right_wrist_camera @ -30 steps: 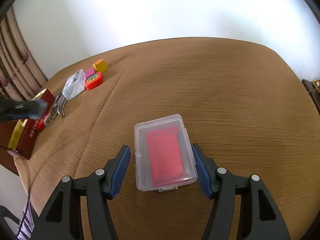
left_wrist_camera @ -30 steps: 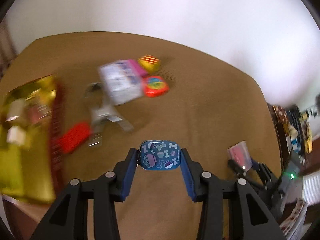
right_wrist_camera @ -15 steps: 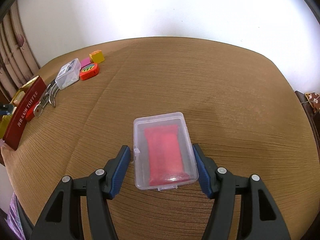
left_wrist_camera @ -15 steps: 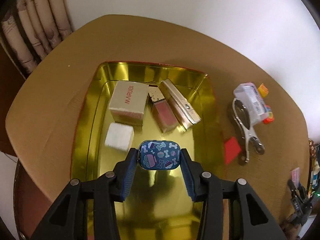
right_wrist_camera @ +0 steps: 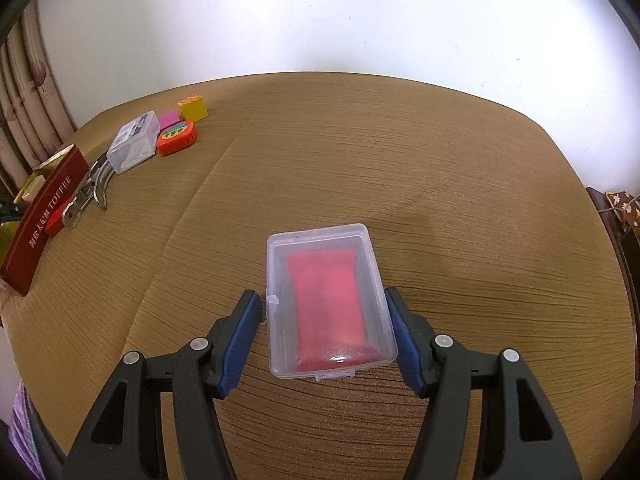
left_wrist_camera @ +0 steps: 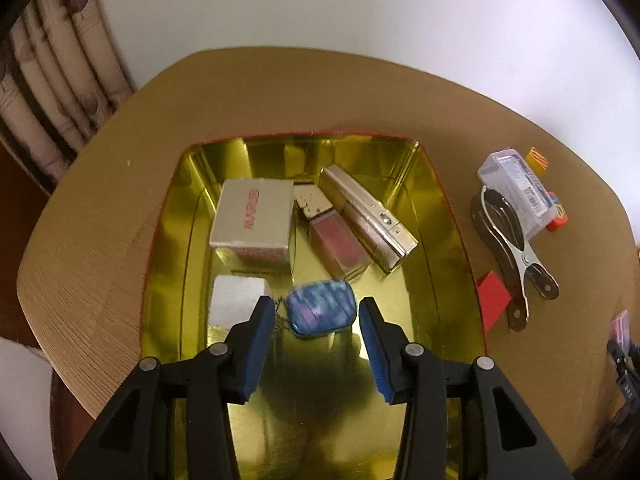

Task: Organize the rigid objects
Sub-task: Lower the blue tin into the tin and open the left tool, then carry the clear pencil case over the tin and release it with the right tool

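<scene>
In the left wrist view my left gripper [left_wrist_camera: 318, 314] is open above the gold tin [left_wrist_camera: 460, 248]. The small blue patterned case [left_wrist_camera: 322, 314] is blurred between the jaws, free of both pads, over the tin floor. The tin holds a silver box [left_wrist_camera: 254, 216], a white block [left_wrist_camera: 236, 300], a pink lip gloss [left_wrist_camera: 332, 236] and a gold tube [left_wrist_camera: 368, 220]. In the right wrist view my right gripper [right_wrist_camera: 324, 320] stands around a clear plastic box with a red insert [right_wrist_camera: 326, 300] on the table; a small gap shows at the left pad.
Right of the tin lie a metal clip [left_wrist_camera: 512, 248], a clear box [left_wrist_camera: 520, 188], a red piece [left_wrist_camera: 492, 292] and small blocks. The right wrist view shows the red tin side [right_wrist_camera: 44, 216], an orange tape measure [right_wrist_camera: 176, 138] and a yellow cube [right_wrist_camera: 193, 107]. Curtains [left_wrist_camera: 52, 80] hang left.
My left gripper has opened and let go of the blue case, which drops into the tin. My right gripper has stayed around the clear box, moving slightly.
</scene>
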### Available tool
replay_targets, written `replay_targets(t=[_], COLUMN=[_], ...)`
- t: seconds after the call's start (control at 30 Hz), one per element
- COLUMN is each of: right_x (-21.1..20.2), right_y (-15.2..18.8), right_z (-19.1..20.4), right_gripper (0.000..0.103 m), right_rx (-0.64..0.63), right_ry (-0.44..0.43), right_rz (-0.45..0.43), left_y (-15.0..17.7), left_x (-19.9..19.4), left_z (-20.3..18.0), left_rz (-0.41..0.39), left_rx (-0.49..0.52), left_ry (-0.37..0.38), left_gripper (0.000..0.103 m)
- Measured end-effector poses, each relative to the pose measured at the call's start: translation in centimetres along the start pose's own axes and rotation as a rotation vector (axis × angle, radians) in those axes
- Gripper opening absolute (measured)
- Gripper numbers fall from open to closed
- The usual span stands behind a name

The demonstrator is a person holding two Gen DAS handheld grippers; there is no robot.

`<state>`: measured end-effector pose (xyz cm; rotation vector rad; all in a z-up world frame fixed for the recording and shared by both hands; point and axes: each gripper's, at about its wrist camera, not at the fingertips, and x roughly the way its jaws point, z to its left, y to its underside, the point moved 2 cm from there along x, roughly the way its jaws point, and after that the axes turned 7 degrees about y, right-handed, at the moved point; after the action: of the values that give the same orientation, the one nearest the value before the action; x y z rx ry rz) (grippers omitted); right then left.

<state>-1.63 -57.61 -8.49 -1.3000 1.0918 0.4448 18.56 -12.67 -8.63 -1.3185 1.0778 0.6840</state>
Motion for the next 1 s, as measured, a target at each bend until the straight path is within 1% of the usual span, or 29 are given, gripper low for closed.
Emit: replay_targets(t=[0.1,0.13,0.2,0.27,0.3,0.37,0.43,0.5,0.6,0.63,0.7,0.77,0.8,0.87,0.9,0.97,1.0], right_x=[0.0,0.0,0.0,0.0,0.1,0.1,0.1,0.0,-0.6,-0.9,-1.4,-2.5,-3.3,-4.6,-5.6,-6.7,-7.3], right_y=[0.0,0.0,0.0,0.0,-0.1,-0.3,-0.5,-0.9,-1.4,-1.7,-2.2,-3.1,-3.7,-4.9,-5.9,-7.4,-8.3], right_z=[0.0,0.0,0.1,0.2,0.2,0.4,0.4,0.6,1.2,2.0,3.4,5.6,7.1,9.6,11.7,15.0,17.7], right_gripper=[0.061,0.061,0.061,0.061,0.061,0.060,0.056,0.052,0.052,0.051,0.051,0.051,0.051,0.052,0.052,0.052,0.051], right_rx=[-0.002,-0.001,-0.002,-0.008,-0.013,-0.023,-0.020,-0.004,0.045,0.055,0.065,0.079,0.083,0.075,0.052,0.013,-0.023], right_ry=[0.002,0.001,0.002,0.008,0.012,0.020,0.020,0.002,-0.065,-0.092,-0.141,-0.214,-0.263,-0.332,-0.375,-0.431,-0.471], right_rz=[0.000,0.000,0.000,0.003,0.008,0.021,0.042,0.068,0.100,0.108,0.118,0.126,0.123,0.114,0.106,0.102,0.103], left_y=[-0.3,-0.3,0.3,1.5,2.4,4.3,6.5,8.5,11.1,11.8,12.7,12.9,13.1,13.3,13.2,13.3,13.3], left_x=[-1.1,-2.0,-4.6,-7.1,-8.5,-10.2,-11.6,-12.2,-12.3,-12.4,-12.1,-11.9,-12.0,-12.0,-12.0,-12.1,-12.3], left_z=[-0.4,-0.4,-0.1,0.7,1.6,3.1,5.0,6.7,8.8,9.4,10.4,11.2,11.6,11.6,11.3,10.7,10.3], left_rz=[-0.005,-0.027,-0.107,-0.180,-0.211,-0.251,-0.266,-0.262,-0.246,-0.242,-0.223,-0.212,-0.214,-0.219,-0.215,-0.220,-0.227], left_rx=[0.057,0.058,0.047,0.009,-0.029,-0.091,-0.152,-0.196,-0.240,-0.249,-0.272,-0.302,-0.315,-0.322,-0.309,-0.287,-0.275], left_ry=[-0.013,-0.015,-0.013,-0.032,-0.040,-0.026,-0.027,-0.021,-0.039,-0.043,-0.032,0.000,0.026,0.054,0.060,0.052,0.057], left_gripper=[0.045,0.045,0.045,0.047,0.048,0.048,0.049,0.049,0.049,0.049,0.049,0.049,0.049,0.049,0.049,0.049,0.049])
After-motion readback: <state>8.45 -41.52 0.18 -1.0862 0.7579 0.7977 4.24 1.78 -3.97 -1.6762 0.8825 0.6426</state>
